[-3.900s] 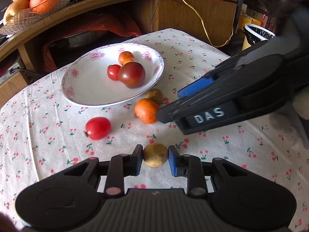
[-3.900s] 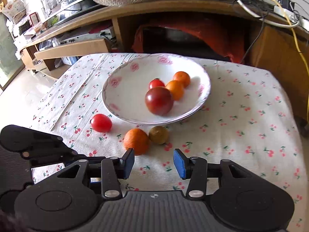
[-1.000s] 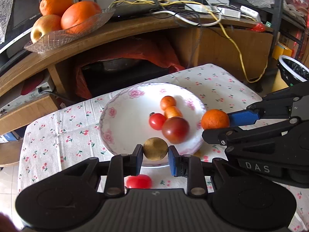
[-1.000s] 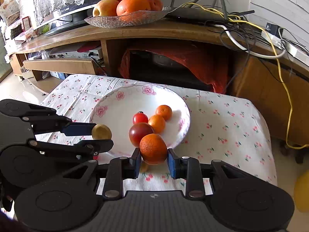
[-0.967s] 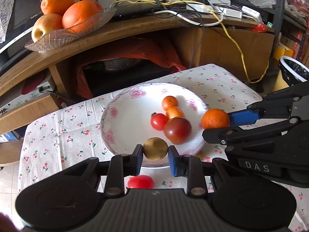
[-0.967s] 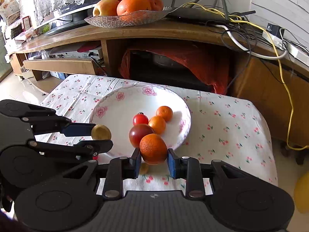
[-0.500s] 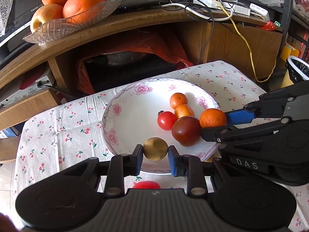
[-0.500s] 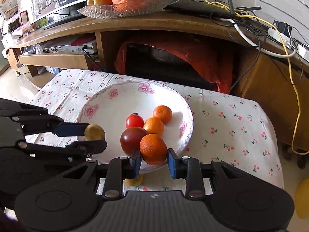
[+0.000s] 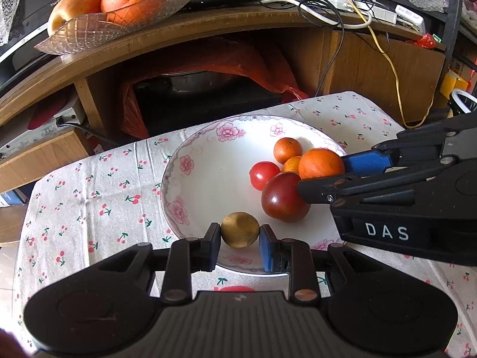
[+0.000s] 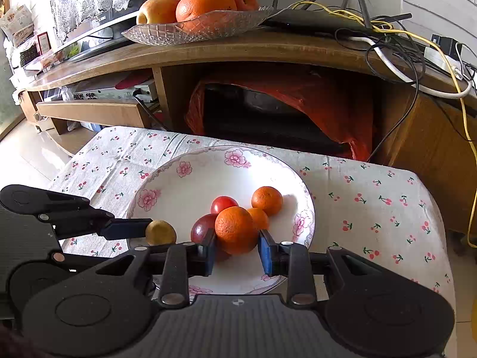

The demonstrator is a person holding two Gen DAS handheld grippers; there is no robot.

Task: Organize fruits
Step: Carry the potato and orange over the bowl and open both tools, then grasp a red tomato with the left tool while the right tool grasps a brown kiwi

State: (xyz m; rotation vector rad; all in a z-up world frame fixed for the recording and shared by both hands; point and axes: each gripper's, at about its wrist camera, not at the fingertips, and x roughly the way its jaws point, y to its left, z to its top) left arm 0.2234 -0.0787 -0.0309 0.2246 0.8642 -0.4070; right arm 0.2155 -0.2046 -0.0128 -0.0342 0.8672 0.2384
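the left gripper (image 9: pixel 240 240) pinches a small brownish-yellow round fruit (image 9: pixel 240 229) between its pads, over the near rim of the floral plate (image 9: pixel 208 149). to its right, the right gripper (image 10: pixel 237 249) clamps an orange (image 10: pixel 235 229) just ahead, above the plate beside a dark red tomato (image 9: pixel 283 198), a small red tomato (image 9: pixel 263 174) and two small oranges (image 9: pixel 287 150). another red fruit (image 9: pixel 235 288) peeks out under the left gripper.

The plate's (image 9: pixel 179 179) left half lies bare, while tomatoes (image 9: pixel 284 197) and tangerines (image 9: pixel 287 150) crowd its right.
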